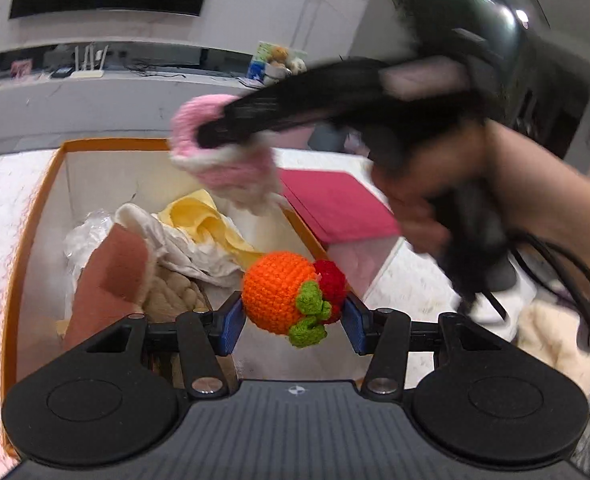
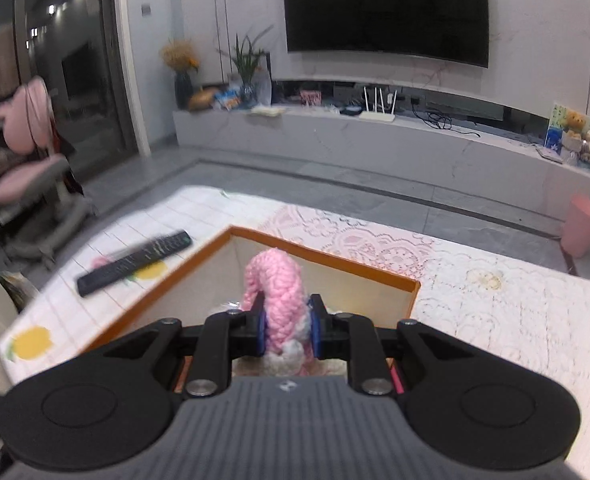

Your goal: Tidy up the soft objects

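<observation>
My left gripper [image 1: 293, 316] is shut on an orange crocheted fruit toy [image 1: 283, 296] with green leaves and a red part, held above the near right corner of an orange-rimmed box [image 1: 35, 216]. The box holds a yellow cloth [image 1: 207, 220], white cloth [image 1: 183, 248] and a brownish-pink soft piece [image 1: 111, 280]. My right gripper [image 2: 286, 330] is shut on a pink and white knitted item [image 2: 281, 300], held over the same box [image 2: 315, 256]. In the left wrist view that gripper [image 1: 215, 136] and its knitted item [image 1: 223, 164] hang above the box, blurred.
A magenta box [image 1: 335, 204] stands right of the orange-rimmed box. A cream furry item [image 1: 555, 340] lies at the right. A black remote [image 2: 135, 262] lies on the table left of the box. A pink bin [image 2: 583, 224] stands on the floor.
</observation>
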{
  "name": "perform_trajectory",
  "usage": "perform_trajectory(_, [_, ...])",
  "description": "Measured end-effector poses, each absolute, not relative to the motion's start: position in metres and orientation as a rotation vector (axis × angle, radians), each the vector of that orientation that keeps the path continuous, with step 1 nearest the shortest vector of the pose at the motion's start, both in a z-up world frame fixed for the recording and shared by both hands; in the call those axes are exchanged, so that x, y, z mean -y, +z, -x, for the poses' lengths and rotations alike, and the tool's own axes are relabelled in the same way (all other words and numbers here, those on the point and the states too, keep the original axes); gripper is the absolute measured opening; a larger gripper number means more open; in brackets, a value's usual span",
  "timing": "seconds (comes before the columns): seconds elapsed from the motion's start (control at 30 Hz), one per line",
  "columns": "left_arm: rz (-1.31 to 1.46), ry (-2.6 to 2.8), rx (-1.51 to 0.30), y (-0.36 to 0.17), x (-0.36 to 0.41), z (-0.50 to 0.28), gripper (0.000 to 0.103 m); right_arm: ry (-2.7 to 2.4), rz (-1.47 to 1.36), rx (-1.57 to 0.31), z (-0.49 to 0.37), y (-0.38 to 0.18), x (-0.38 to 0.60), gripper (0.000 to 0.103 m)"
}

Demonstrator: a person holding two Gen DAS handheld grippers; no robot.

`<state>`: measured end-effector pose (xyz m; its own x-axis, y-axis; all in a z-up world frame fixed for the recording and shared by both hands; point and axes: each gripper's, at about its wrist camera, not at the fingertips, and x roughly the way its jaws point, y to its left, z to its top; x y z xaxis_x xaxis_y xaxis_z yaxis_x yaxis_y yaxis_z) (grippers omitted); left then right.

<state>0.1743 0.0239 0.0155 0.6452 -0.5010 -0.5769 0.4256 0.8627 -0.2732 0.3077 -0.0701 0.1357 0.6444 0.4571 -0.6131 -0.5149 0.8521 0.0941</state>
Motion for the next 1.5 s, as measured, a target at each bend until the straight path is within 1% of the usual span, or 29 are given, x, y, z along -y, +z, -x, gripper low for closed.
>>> perform_trajectory(0.1, [0.118,-0.54,-0.675,0.014,-0.02,-0.169,0.062,0.53,0.177,-0.683,-0.322,0.123,0.053,0.019])
perform_trajectory(0.17, [0.08,-0.494,-0.662,0.015,-0.015,-0.166,0.083,0.499,0.228,-0.699,-0.33,0.115,0.045,0.019])
perform_trajectory(0.2, [0.05,-0.477,-0.657,0.013,-0.014,-0.161,0.086,0.483,0.241,-0.714,-0.334,0.111,0.042,0.019])
perform_trajectory(0.33, [0.011,-0.433,-0.611,0.016,-0.008,-0.159,0.091,0.451,0.234,-0.753,-0.343,0.1,0.044,0.019])
perform_trajectory(0.4, [0.012,-0.385,-0.615,0.017,-0.009,-0.155,0.091,0.438,0.234,-0.771,-0.346,0.096,0.044,0.02])
perform_trajectory(0.47, [0.009,-0.334,-0.61,0.018,-0.01,-0.154,0.091,0.416,0.226,-0.79,-0.348,0.093,0.042,0.025])
perform_trajectory(0.5, [0.003,-0.317,-0.605,0.018,-0.014,-0.15,0.091,0.409,0.221,-0.792,-0.348,0.093,0.043,0.031])
perform_trajectory(0.57, [0.003,-0.279,-0.602,0.02,-0.013,-0.148,0.091,0.406,0.204,-0.777,-0.345,0.097,0.046,0.038])
perform_trajectory(0.6, [0.009,-0.259,-0.61,0.021,-0.014,-0.15,0.091,0.404,0.193,-0.768,-0.344,0.099,0.048,0.047])
perform_trajectory(0.63, [0.018,-0.243,-0.619,0.023,-0.014,-0.15,0.091,0.401,0.179,-0.759,-0.341,0.103,0.05,0.053])
perform_trajectory(0.7, [0.023,-0.21,-0.616,0.025,-0.014,-0.15,0.091,0.392,0.139,-0.731,-0.332,0.114,0.059,0.056])
perform_trajectory(0.77, [-0.001,-0.17,-0.582,0.03,-0.011,-0.145,0.091,0.391,0.09,-0.686,-0.318,0.126,0.072,0.068])
perform_trajectory(0.8, [-0.014,-0.15,-0.566,0.034,-0.01,-0.141,0.092,0.385,0.067,-0.664,-0.31,0.132,0.079,0.079])
perform_trajectory(0.83, [-0.026,-0.134,-0.548,0.037,-0.007,-0.138,0.092,0.375,0.045,-0.645,-0.3,0.138,0.089,0.085])
perform_trajectory(0.87, [-0.034,-0.123,-0.53,0.041,-0.005,-0.135,0.093,0.364,0.028,-0.63,-0.291,0.143,0.097,0.087])
perform_trajectory(0.93, [-0.041,-0.101,-0.496,0.046,0.001,-0.127,0.093,0.334,0.001,-0.602,-0.268,0.152,0.116,0.094])
perform_trajectory(1.0, [-0.041,-0.093,-0.469,0.054,0.008,-0.118,0.093,0.292,-0.014,-0.577,-0.241,0.158,0.138,0.099])
perform_trajectory(1.07, [-0.038,-0.094,-0.444,0.06,0.018,-0.112,0.093,0.25,-0.02,-0.586,-0.216,0.159,0.157,0.1])
perform_trajectory(1.2, [-0.023,-0.108,-0.407,0.068,0.041,-0.093,0.093,0.138,-0.047,-0.627,-0.167,0.144,0.191,0.1])
perform_trajectory(1.37, [-0.003,-0.087,-0.402,0.059,0.067,-0.086,0.093,0.099,-0.11,-0.641,-0.118,0.118,0.217,0.1])
perform_trajectory(1.5, [-0.019,-0.075,-0.438,0.044,0.084,-0.087,0.093,0.082,-0.06,-0.604,-0.09,0.105,0.218,0.1])
